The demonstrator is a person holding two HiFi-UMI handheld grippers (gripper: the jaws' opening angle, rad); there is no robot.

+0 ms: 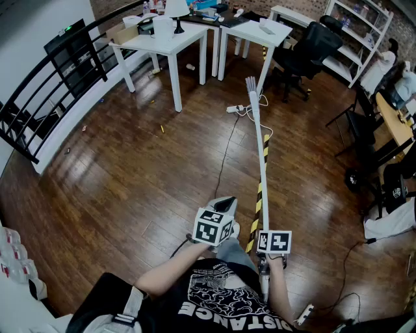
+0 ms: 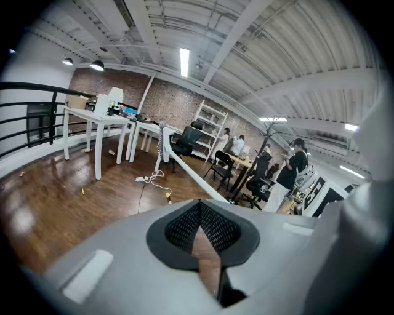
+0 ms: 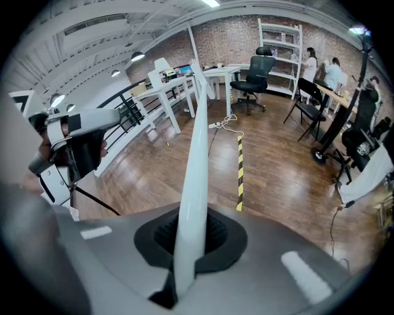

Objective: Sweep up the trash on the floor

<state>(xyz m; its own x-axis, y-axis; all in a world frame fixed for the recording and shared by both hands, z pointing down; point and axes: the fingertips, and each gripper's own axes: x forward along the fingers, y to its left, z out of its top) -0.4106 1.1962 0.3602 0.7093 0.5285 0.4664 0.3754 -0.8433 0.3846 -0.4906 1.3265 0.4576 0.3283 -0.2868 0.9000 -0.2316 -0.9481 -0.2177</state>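
Currently the right gripper (image 3: pixel 192 240) has its jaws clamped on the white broom handle (image 3: pixel 197 154). The handle runs forward to the bristle head (image 1: pixel 250 84), near a power strip (image 1: pixel 234 108) on the wooden floor (image 1: pixel 130 182). The left gripper (image 2: pixel 200 231) jaws are together and hold nothing. A small yellow scrap (image 1: pixel 162 129) lies well apart from the bristles.

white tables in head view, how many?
2 for sure: the lamp table at upper left and the second table right beside it. A white top farther back, cut off by the frame's top edge, may be a third.
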